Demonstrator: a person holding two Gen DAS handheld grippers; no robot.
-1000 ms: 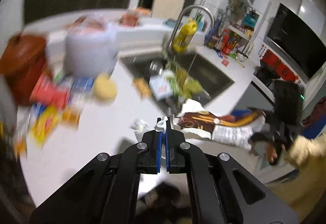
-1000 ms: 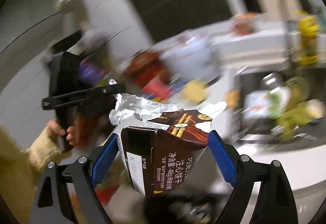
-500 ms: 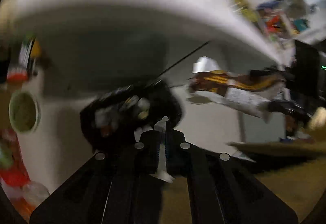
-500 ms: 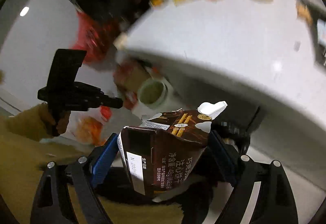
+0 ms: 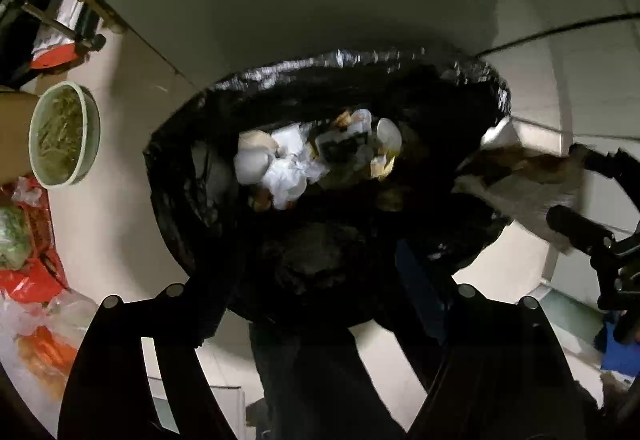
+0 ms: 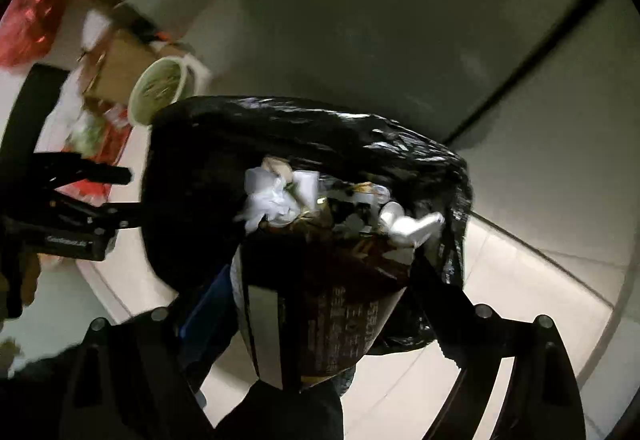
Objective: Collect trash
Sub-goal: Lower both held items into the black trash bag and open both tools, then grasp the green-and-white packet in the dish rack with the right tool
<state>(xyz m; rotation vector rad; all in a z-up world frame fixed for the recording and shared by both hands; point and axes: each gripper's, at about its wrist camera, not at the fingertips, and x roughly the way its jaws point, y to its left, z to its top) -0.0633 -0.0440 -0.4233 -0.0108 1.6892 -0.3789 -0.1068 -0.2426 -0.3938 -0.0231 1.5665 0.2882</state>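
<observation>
left gripper (image 5: 320, 280): fingers spread, empty | right gripper (image 6: 320, 280): fingers clamp brown box (image 6: 320, 312)

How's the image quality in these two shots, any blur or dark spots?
Left wrist view: dim; the left tongs are near-black silhouettes against the black trash bag; the white trash inside is fairly sharp. Right wrist view: the brown box is motion-smeared, its print unreadable. Both show fisheye bending.
</observation>
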